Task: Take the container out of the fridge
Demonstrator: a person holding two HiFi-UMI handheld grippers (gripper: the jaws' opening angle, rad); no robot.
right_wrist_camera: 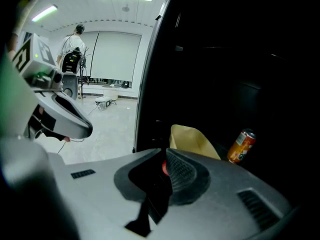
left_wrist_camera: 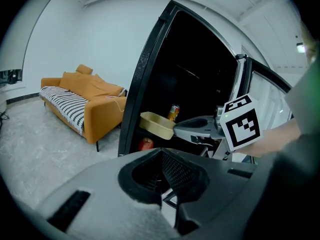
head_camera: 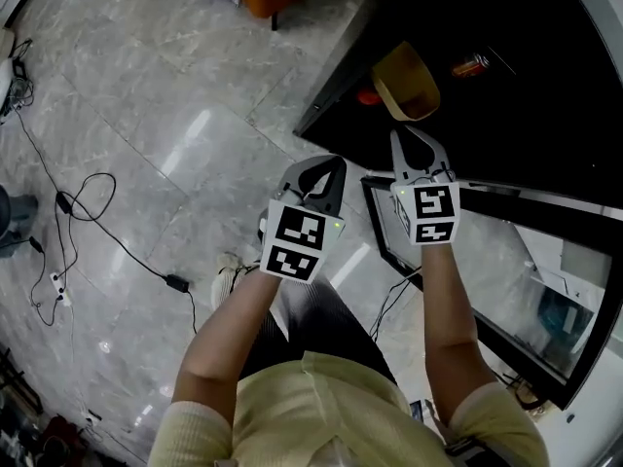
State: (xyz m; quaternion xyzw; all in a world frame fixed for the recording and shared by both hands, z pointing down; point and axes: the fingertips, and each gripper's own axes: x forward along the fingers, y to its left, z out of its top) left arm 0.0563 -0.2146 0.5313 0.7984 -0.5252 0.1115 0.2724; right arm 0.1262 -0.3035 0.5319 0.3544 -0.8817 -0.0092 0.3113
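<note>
A tan open container (head_camera: 409, 81) stands in the dark fridge (head_camera: 506, 27), beside an orange can (head_camera: 469, 65) and a red apple (head_camera: 368, 96). My right gripper (head_camera: 406, 136) is shut and empty. Its tip is at the container's near rim, and I cannot tell whether it touches. My left gripper (head_camera: 326, 163) is shut too, out over the floor in front of the fridge's left edge. The left gripper view shows the container (left_wrist_camera: 156, 125), the can (left_wrist_camera: 173, 113), the apple (left_wrist_camera: 145, 144) and the right gripper (left_wrist_camera: 176, 129). The right gripper view shows the container (right_wrist_camera: 192, 140) just past my jaws, with the can (right_wrist_camera: 242, 145) to its right.
The fridge's glass door (head_camera: 487, 261) stands open at my right. An orange sofa (left_wrist_camera: 90, 104) stands left of the fridge. Black cables and a power strip (head_camera: 60, 290) lie on the grey tiled floor. A person (right_wrist_camera: 74, 46) stands far back in the room.
</note>
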